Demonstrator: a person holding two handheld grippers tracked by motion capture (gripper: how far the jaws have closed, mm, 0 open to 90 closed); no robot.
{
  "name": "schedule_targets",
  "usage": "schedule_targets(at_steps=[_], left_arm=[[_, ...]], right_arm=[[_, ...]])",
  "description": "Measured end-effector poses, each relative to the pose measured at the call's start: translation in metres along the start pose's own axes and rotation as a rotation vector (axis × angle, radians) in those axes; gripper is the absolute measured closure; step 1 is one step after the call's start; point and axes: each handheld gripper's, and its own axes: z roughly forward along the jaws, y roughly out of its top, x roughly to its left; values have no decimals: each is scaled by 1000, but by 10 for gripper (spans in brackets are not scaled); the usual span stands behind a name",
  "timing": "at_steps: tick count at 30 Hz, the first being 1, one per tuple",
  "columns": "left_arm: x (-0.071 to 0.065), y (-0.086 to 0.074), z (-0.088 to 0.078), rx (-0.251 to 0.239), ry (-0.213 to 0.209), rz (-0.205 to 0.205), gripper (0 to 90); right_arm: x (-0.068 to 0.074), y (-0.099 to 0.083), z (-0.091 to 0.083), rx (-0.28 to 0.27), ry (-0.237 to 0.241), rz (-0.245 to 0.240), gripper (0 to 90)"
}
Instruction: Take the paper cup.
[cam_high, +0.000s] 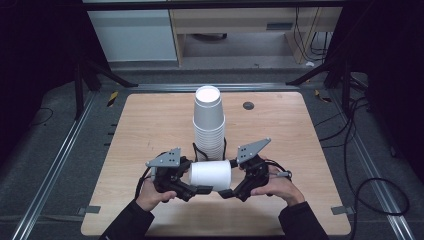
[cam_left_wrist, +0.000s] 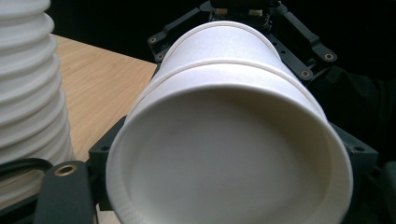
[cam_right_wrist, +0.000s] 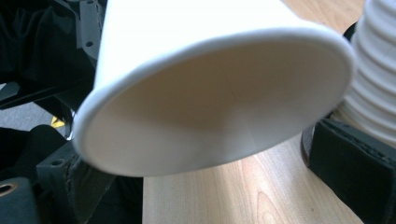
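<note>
left gripper (cam_high: 200, 189): grasps base end of paper cup (cam_high: 210, 174) | paper cup: lying sideways, lifted between both grippers, near tabletop (cam_high: 150, 125) front edge, just before inverted cup stack (cam_high: 209, 122) | right gripper (cam_high: 226, 193): grasps cup's rim end

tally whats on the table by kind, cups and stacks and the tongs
tall stack of upside-down white paper cups: 1
pair of nested white paper cups lying sideways between the tongs: 1 pair, 2 cups
black two-jaw tongs: 2, left and right
small dark round disc on the wooden table: 1
total: 5 items, counting the sideways pair as one
</note>
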Motion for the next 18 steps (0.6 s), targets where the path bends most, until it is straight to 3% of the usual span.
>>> schedule_targets(at_steps=[10,18], left_arm=[[-2,-1,6,24,-10,12,201],[-1,-1,5,28,-5,18,211]], right_arm=[[-1,-1,7,21,53,-3,83],[-1,-1,6,24,41,-7,121]])
